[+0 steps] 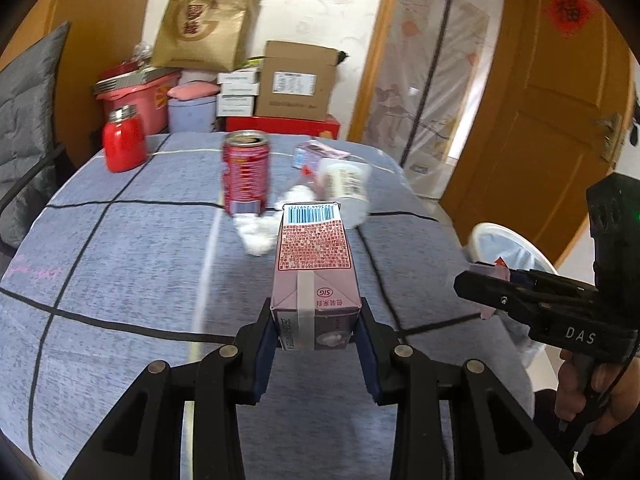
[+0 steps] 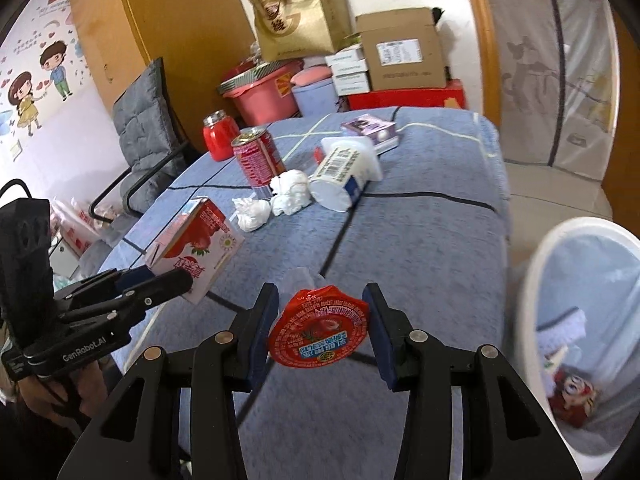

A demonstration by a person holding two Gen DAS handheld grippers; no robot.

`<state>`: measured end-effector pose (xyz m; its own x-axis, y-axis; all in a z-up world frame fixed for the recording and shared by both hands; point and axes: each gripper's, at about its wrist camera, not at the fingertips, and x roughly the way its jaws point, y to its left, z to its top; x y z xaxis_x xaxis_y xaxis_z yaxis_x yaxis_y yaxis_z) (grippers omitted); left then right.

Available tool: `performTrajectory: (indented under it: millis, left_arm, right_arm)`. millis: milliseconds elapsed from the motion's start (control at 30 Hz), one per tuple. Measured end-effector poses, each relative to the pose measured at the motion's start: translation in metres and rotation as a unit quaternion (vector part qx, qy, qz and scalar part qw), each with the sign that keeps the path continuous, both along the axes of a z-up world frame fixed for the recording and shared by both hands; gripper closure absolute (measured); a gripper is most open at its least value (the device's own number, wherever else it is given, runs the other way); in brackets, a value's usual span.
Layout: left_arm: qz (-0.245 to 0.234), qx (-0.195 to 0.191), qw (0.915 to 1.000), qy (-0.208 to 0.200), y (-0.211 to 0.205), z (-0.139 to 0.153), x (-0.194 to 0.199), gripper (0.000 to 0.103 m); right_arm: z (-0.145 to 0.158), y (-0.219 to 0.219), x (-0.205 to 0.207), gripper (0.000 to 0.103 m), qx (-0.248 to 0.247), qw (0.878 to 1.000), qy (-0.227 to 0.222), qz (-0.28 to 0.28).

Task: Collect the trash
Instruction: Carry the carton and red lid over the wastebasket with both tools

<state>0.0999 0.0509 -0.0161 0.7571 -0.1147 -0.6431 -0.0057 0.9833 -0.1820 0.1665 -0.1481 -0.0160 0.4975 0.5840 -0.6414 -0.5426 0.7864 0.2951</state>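
My left gripper [image 1: 316, 334] is shut on a pink milk carton [image 1: 314, 272] and holds it above the blue tablecloth [image 1: 120, 280]; the carton also shows in the right wrist view [image 2: 192, 248]. My right gripper [image 2: 320, 324] is shut on a small jelly cup with a red foil lid [image 2: 318, 330], near the table's right edge. On the table lie a red can [image 2: 258, 156], crumpled white tissues [image 2: 288, 194], a tipped white yogurt cup [image 2: 346, 172] and a purple carton [image 2: 372, 130]. A white trash bin [image 2: 580, 332] with a bag liner stands right of the table.
A red jar [image 1: 122, 140] stands at the table's far left. Behind the table are a pink tub [image 2: 266, 90], stacked cardboard boxes [image 2: 404, 52] and a gold paper bag [image 2: 298, 18]. A grey padded chair [image 2: 144, 136] is at the left. A wooden door [image 1: 560, 100] is at the right.
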Motion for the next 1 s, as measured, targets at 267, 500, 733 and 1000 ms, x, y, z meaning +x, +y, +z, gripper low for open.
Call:
performTrajectory:
  millis: [267,500,733,1000]
  left_arm:
    - [-0.037,0.001,0.9993,-0.007,-0.034,0.012,-0.006,0.066]
    - [-0.063,0.001,0.9979,-0.01,-0.06,0.016,-0.005,0.066]
    - [-0.099,0.004,0.995,-0.01,-0.092,0.019,0.003,0.066]
    - [-0.138,0.009,0.9903,-0.012,-0.13,0.021,0.014,0.066]
  right_arm:
    - [0.013,-0.032,-0.02,0.058,0.005,0.999,-0.016,-0.028]
    - [0.024,-0.063,-0.031,0.058,0.003,0.998,-0.033,-0.059]
    - [0.024,-0.098,-0.036,0.058,0.001,0.995,-0.035,-0.097]
    - [0.021,-0.137,-0.039,0.058,0.005,0.99,-0.032,-0.14]
